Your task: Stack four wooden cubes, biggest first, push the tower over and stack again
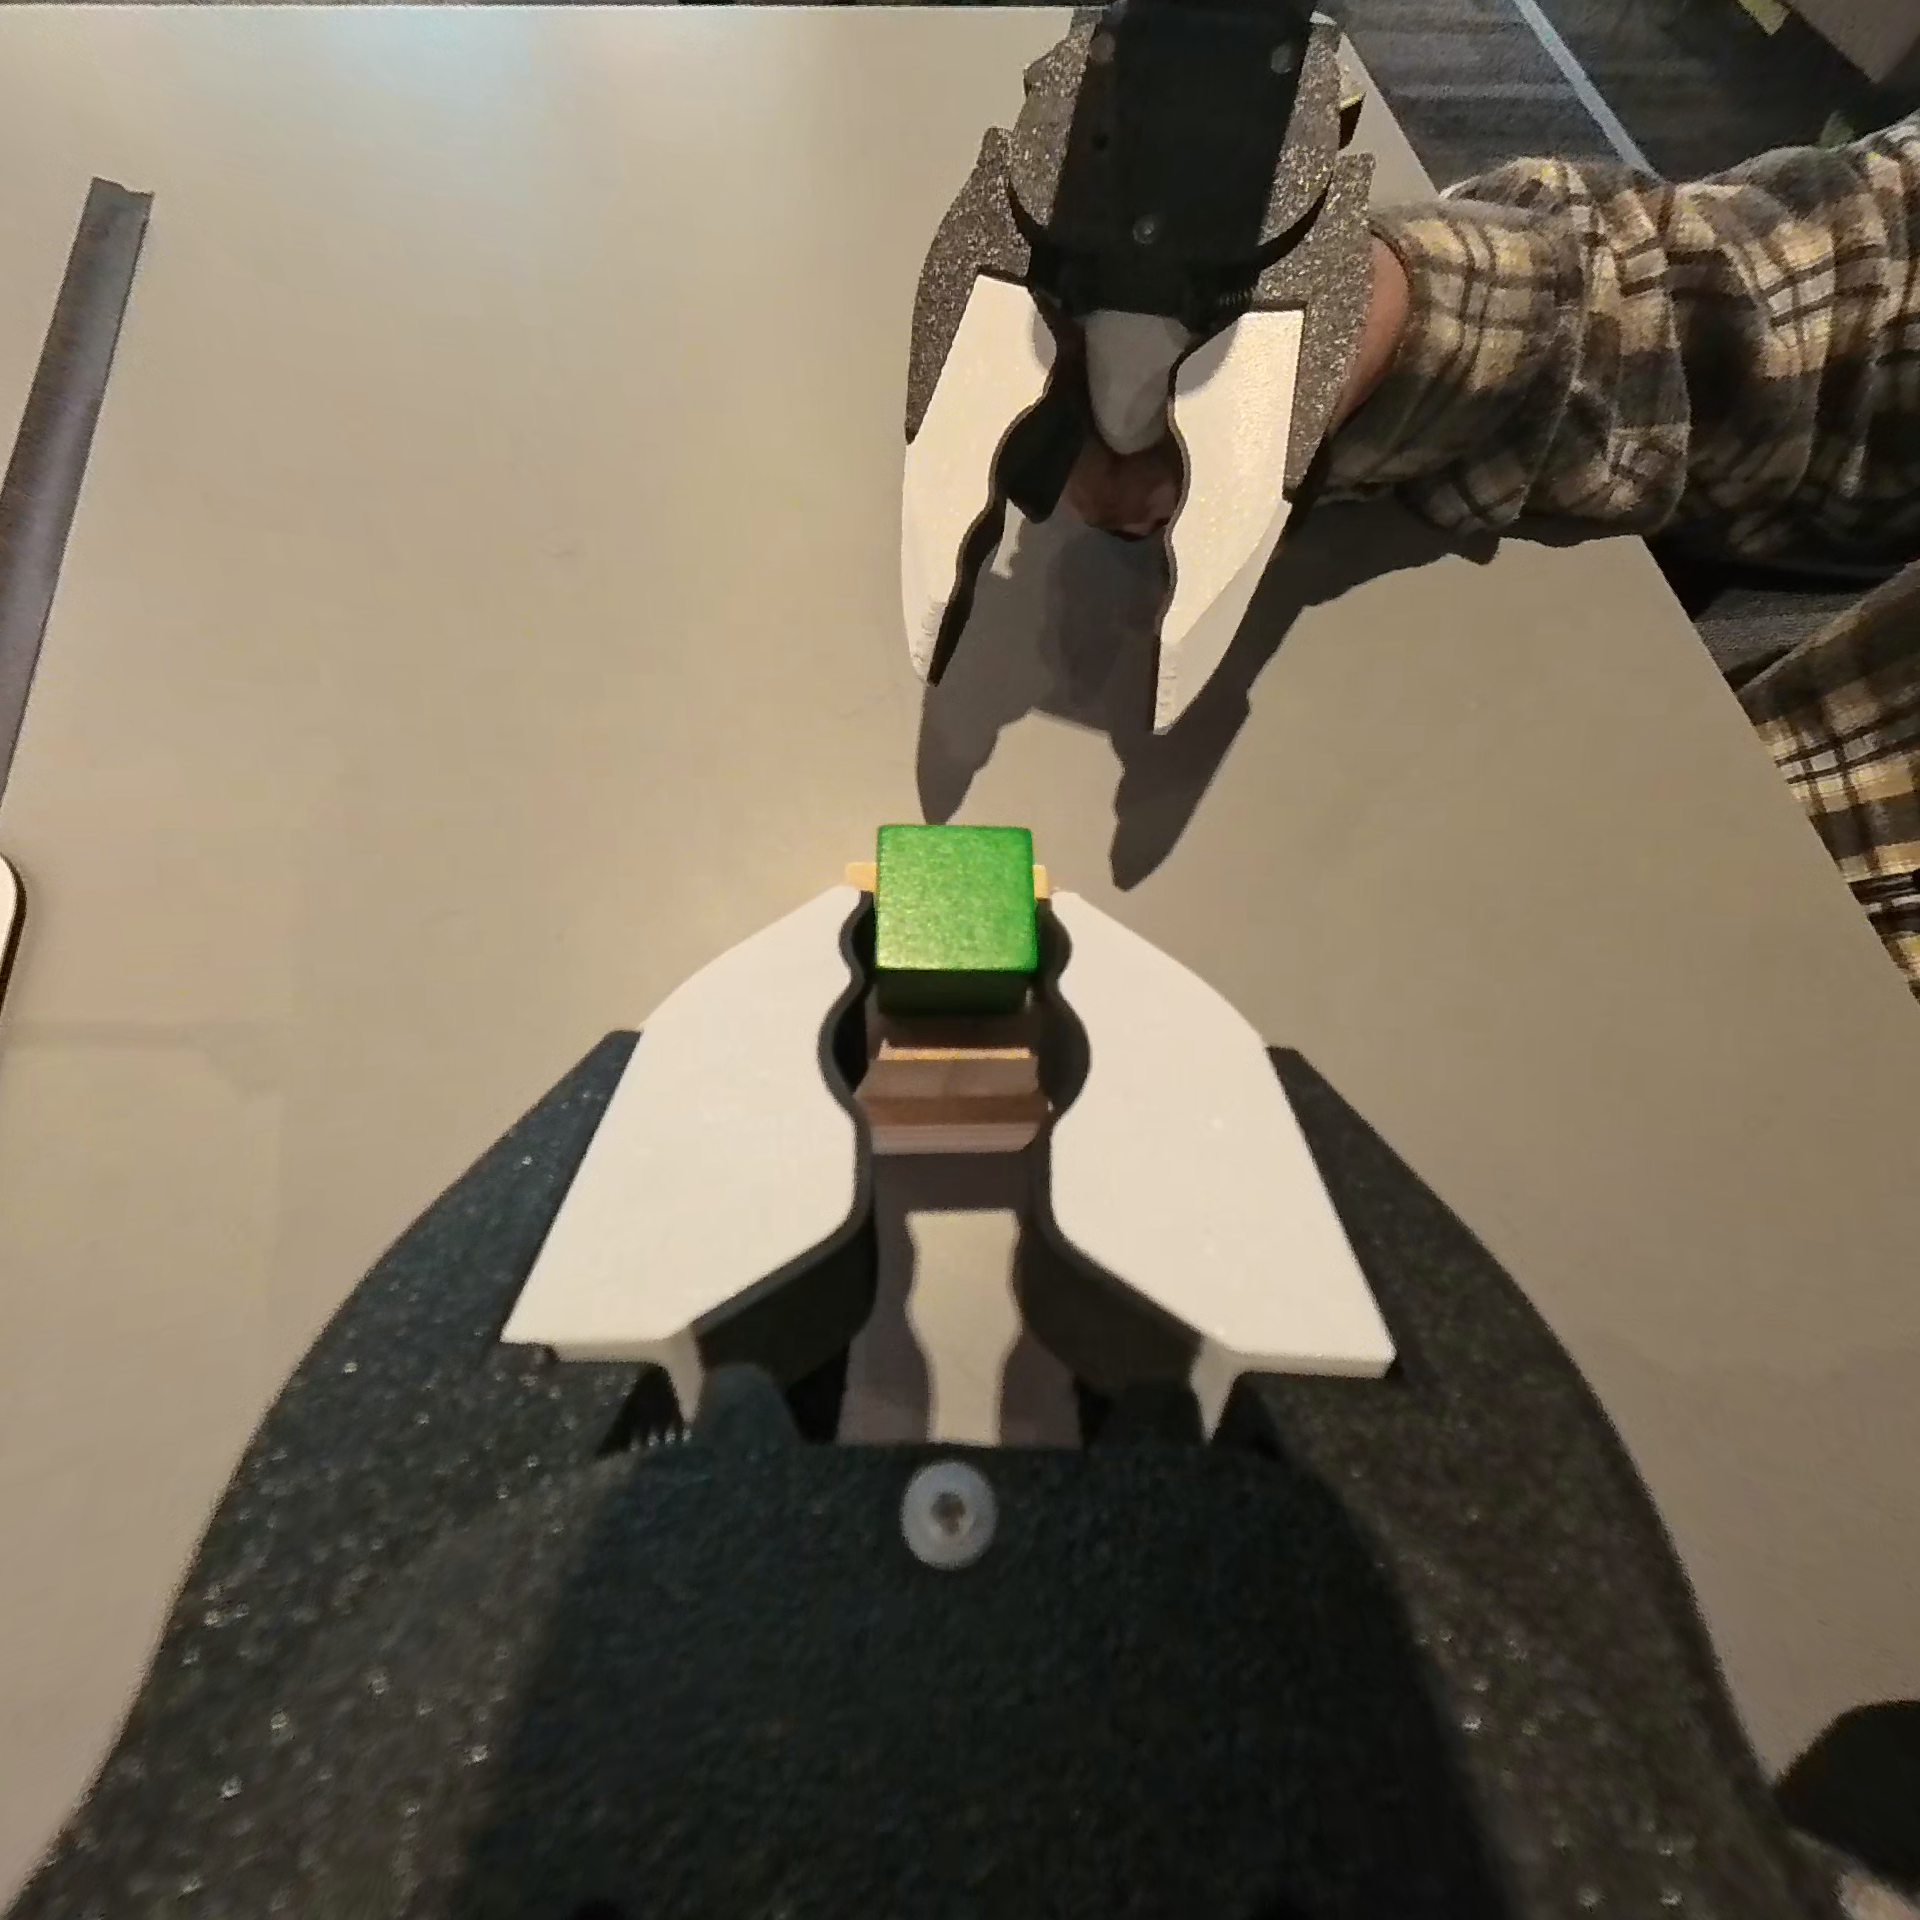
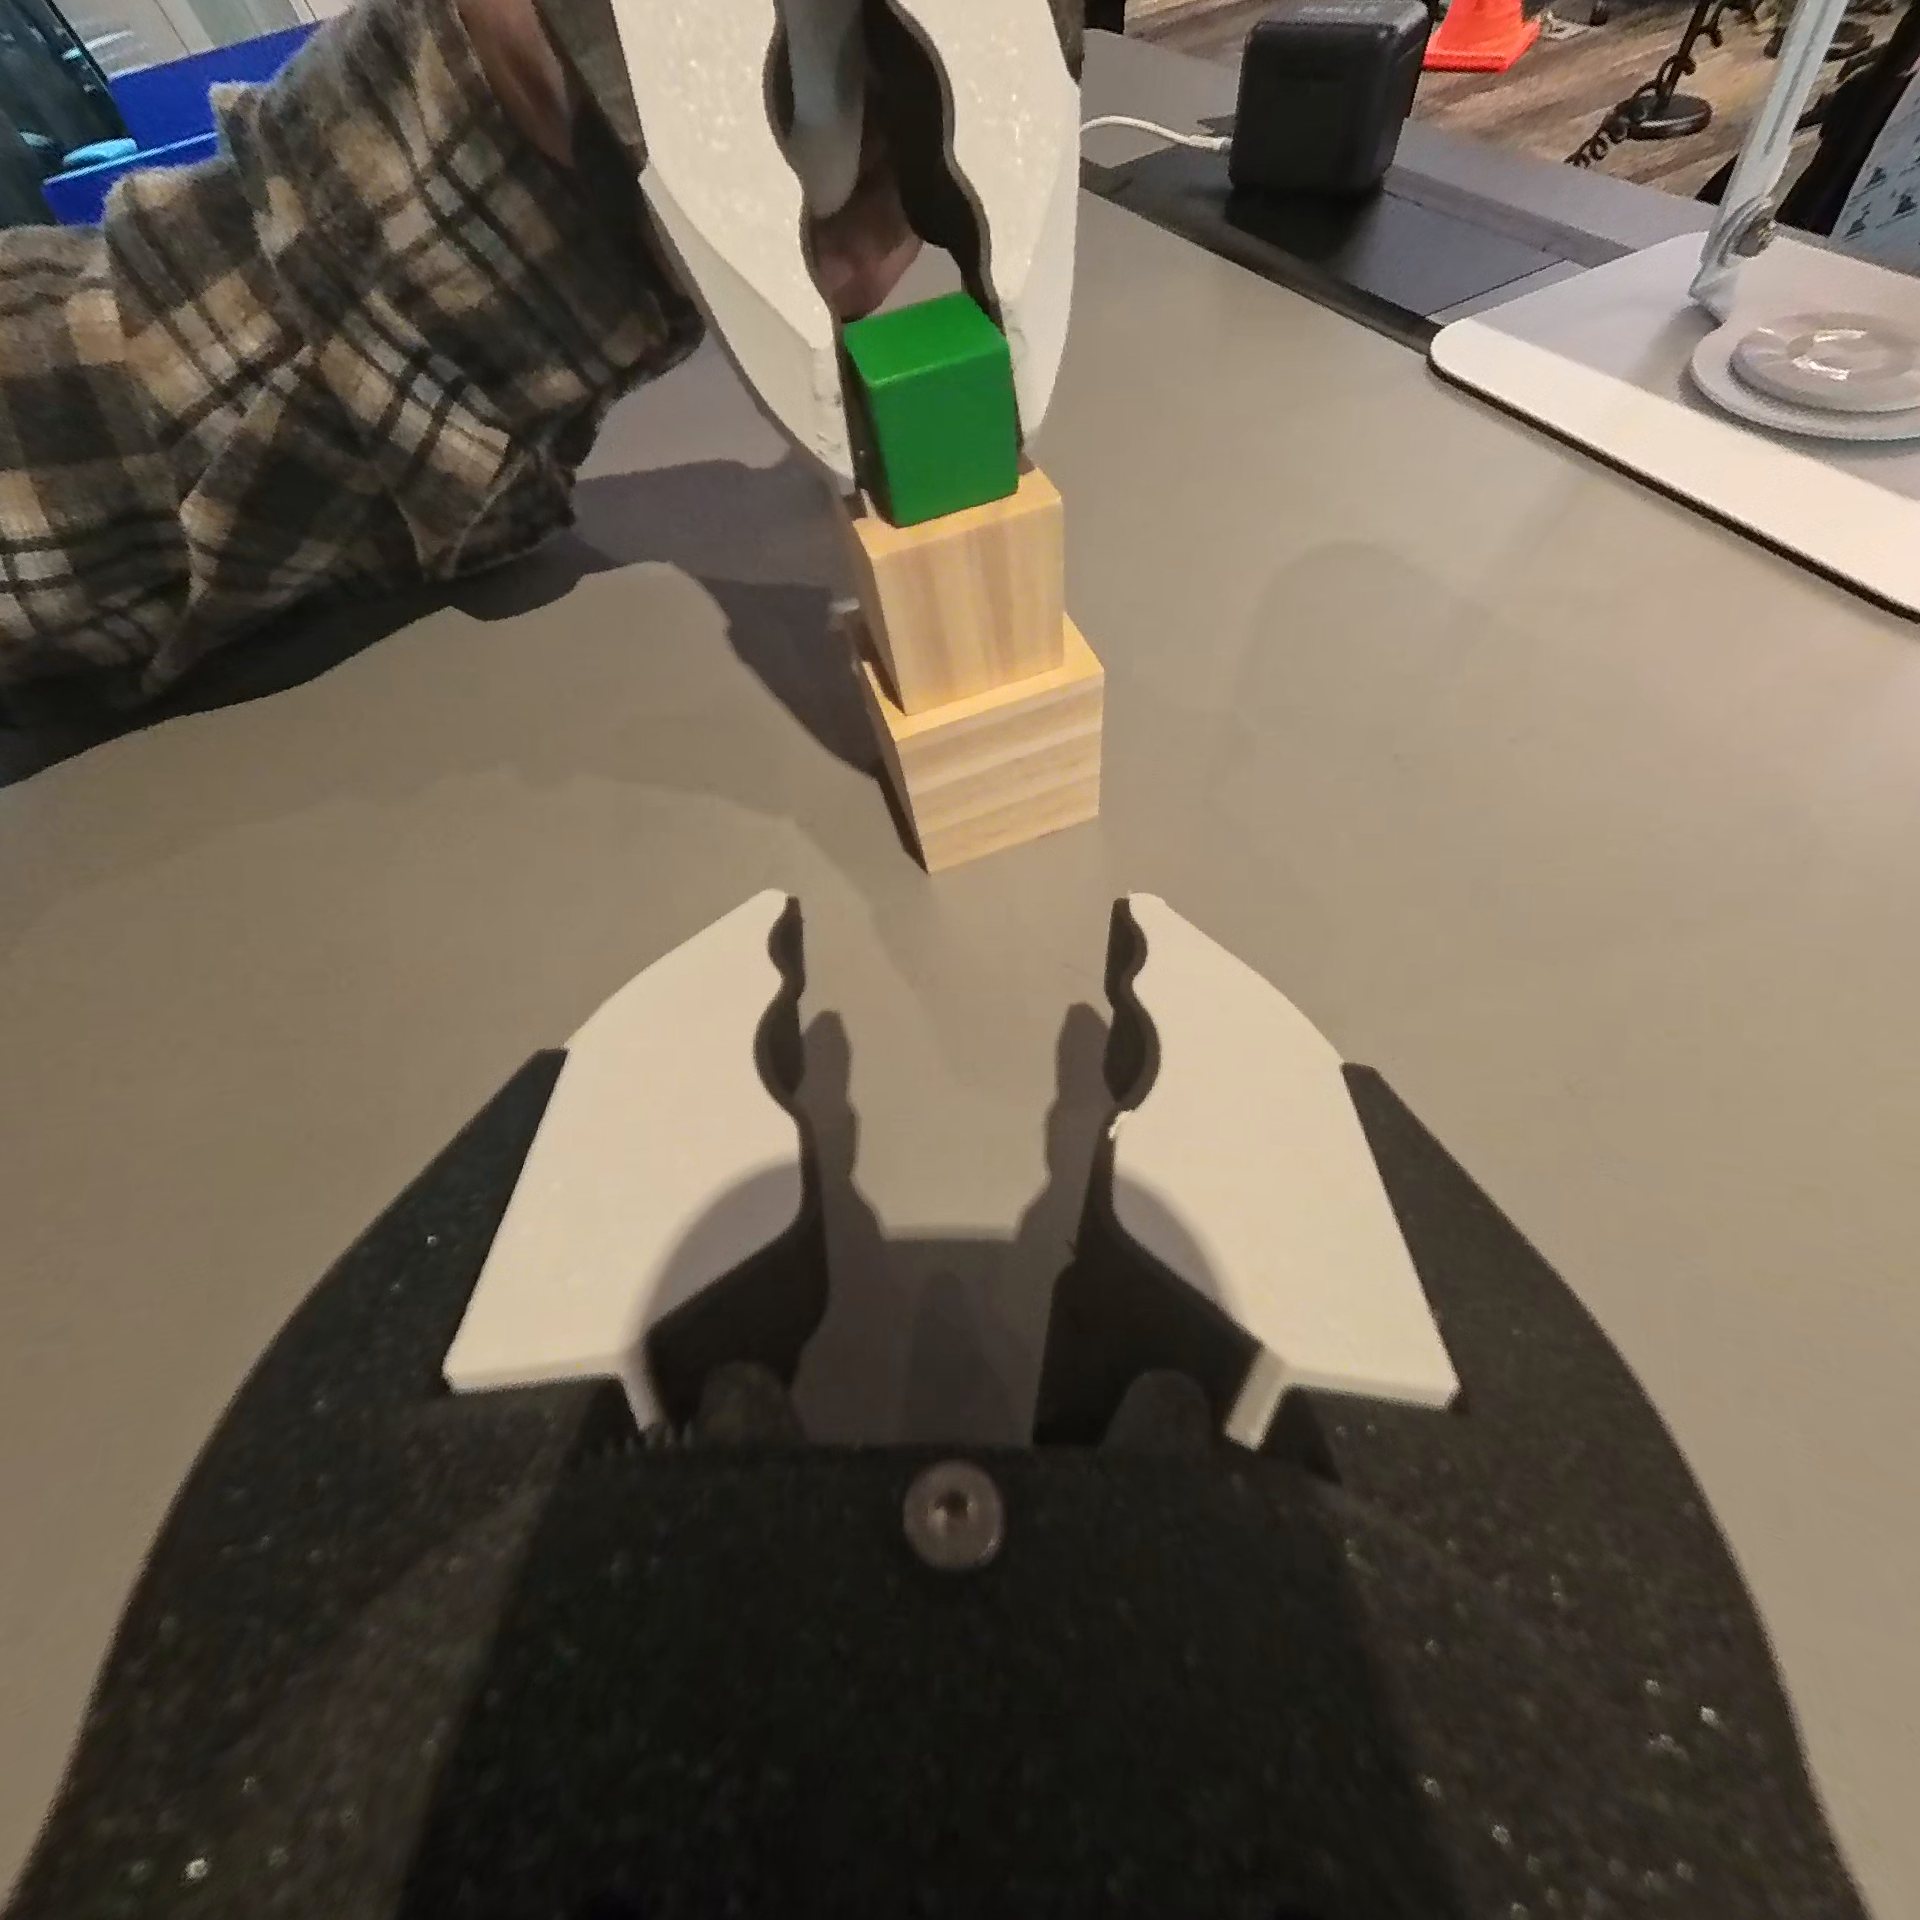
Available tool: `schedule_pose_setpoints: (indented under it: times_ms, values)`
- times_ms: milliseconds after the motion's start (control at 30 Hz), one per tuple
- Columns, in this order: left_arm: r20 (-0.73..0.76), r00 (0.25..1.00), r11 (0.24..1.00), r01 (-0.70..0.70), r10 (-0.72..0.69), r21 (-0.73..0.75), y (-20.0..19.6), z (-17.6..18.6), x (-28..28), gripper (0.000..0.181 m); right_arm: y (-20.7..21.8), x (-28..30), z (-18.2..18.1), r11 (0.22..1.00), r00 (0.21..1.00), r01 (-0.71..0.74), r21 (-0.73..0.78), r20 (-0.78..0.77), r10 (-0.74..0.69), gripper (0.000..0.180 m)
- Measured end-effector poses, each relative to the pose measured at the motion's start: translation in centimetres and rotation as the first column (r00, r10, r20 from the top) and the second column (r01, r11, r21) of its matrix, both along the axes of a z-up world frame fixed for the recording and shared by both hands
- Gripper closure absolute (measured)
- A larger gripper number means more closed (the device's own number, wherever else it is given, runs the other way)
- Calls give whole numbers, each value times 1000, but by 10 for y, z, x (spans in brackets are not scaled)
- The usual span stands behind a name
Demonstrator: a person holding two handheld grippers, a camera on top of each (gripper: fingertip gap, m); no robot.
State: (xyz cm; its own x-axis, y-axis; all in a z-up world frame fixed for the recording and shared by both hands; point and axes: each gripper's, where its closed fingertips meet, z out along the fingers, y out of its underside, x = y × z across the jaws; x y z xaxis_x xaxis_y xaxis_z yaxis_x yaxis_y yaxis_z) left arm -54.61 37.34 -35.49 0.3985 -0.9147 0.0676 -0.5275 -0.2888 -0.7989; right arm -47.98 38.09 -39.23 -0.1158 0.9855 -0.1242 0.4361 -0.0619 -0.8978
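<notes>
A smooth grey matte counter point(image 2: 1455, 831) fills most of both views under soft, warm light. In the right wrist view, a dark inset strip point(image 2: 1382, 223) crosses the upper right, carrying a black boxy device point(image 2: 1325, 94) with a white cable point(image 2: 1153, 133). A white rounded-corner mat point(image 2: 1621, 416) lies at right. An orange cone point(image 2: 1475, 31) stands beyond. In the left wrist view, a dark tape strip point(image 1: 73, 436) runs down the left.

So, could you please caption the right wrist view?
Left claw sets green cube on two stacked wooden cubes; right claw open.
</notes>
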Motion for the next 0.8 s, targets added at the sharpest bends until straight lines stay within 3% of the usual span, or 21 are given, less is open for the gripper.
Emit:
schedule_pose_setpoints:
  times_ms: [333, 533, 667, 800]
  values:
    - [10, 1000, 1000, 4, -4, -1, -1, 1, 0, 149, -1, 0, -1, 1000, 1000, -5, -2, 5, 5, 124]
    - [39, 998, 998, -45, 43, 47, 1, 17, -12, 129, -1, 0, -1, 1000, 1000, -3, -1, 1, 3, 122]
    - [73, 970, 957, -242, 233, 158, 9, 50, -50, 109, 0, 1, 3, 1000, 1000, 2, 6, -11, -2, 122]
    - [124, 851, 813, -524, 510, 255, 4, 67, -112, 106, 3, 2, 8, 1000, 999, 14, -3, -32, -14, 122]
